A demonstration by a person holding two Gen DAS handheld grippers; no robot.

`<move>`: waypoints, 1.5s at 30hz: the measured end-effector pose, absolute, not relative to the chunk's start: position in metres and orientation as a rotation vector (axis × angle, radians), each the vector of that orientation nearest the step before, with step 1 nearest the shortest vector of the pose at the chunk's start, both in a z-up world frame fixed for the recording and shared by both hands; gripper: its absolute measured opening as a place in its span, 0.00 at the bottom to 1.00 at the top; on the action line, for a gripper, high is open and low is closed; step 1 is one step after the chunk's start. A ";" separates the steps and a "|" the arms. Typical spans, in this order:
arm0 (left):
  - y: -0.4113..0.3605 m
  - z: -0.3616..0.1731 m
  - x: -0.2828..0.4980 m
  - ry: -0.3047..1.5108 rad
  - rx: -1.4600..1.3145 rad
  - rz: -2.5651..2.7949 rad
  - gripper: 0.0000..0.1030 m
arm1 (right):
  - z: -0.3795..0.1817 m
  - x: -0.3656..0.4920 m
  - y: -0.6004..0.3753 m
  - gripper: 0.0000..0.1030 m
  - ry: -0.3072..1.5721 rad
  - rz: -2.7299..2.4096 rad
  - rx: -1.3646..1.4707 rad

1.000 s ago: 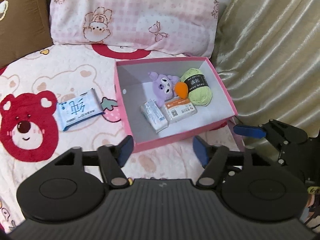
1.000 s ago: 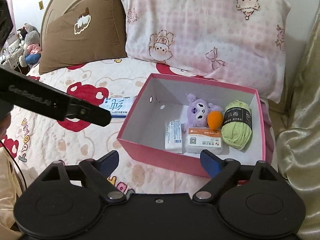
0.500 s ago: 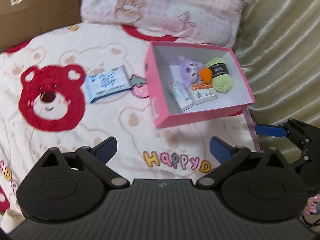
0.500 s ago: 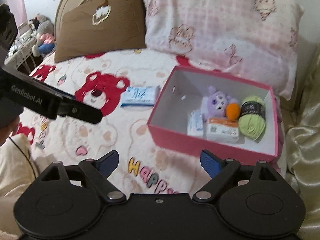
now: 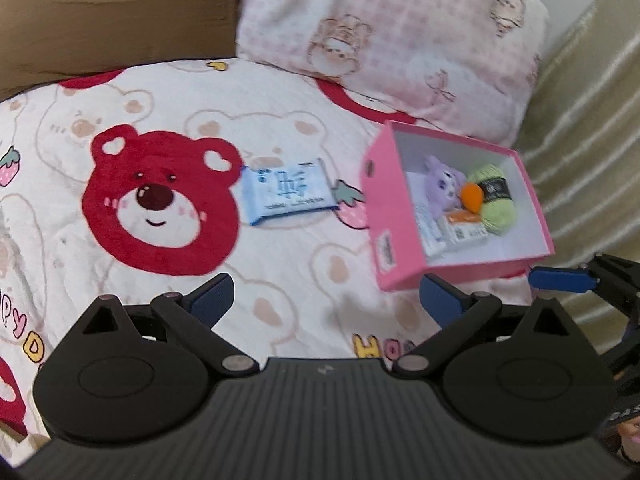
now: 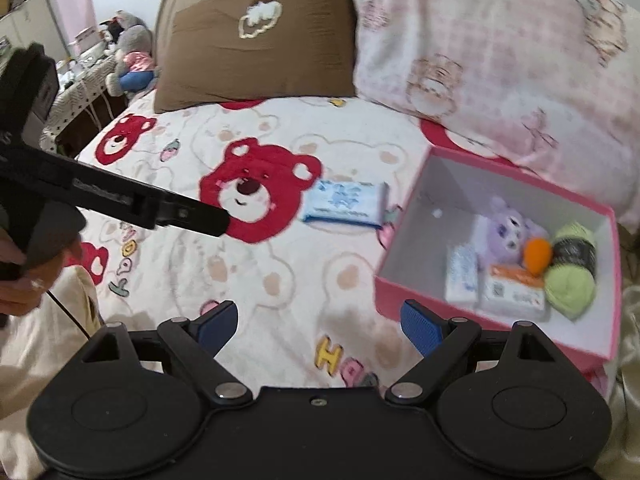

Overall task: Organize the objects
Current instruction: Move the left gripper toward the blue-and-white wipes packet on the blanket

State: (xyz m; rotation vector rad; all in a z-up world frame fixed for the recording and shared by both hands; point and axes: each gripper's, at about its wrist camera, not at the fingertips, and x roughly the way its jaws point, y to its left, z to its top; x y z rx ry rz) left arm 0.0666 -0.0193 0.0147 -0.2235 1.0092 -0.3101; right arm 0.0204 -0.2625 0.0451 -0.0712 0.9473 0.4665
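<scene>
Nearest to me, the left gripper [image 5: 326,300] hangs over the bedspread [image 5: 280,280] with its blue pads spread wide and nothing between them. The right gripper [image 6: 318,326] is much the same: jaws well apart, empty, tipped down toward the quilt with the pink box's near wall just beside its right-hand pad.

A little further on lies what looks like the one thing left out: a blue tissue pack [image 5: 289,190], flat on the quilt between the big red bear face [image 5: 160,200] and the pink box [image 5: 382,208], close to the box's left wall but not touching it. I'd guess picking it up is the step in hand, and the left gripper has the straighter line to it.

To do it well, I'd bring the jaws down across the pack's short width, not its length, press slightly into the soft quilt so the pads get under the edges, and close gently since the wrapper will crumple. Then lift clear over the box wall before letting go.

Inside the box the far end is taken: a purple plush [image 5: 442,186], something orange [image 5: 472,196] whose nature the blur hides, green yarn [image 5: 496,204] and two small white packets [image 6: 492,284]. The bare floor on the left is the place to aim for.

Beyond are the pink pillow [image 5: 392,32] and the brown pillow [image 5: 120,12].
</scene>
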 end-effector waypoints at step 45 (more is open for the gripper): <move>0.009 -0.082 0.146 0.777 -0.378 -0.320 0.64 | -0.081 0.122 -0.174 0.87 0.596 0.330 -0.146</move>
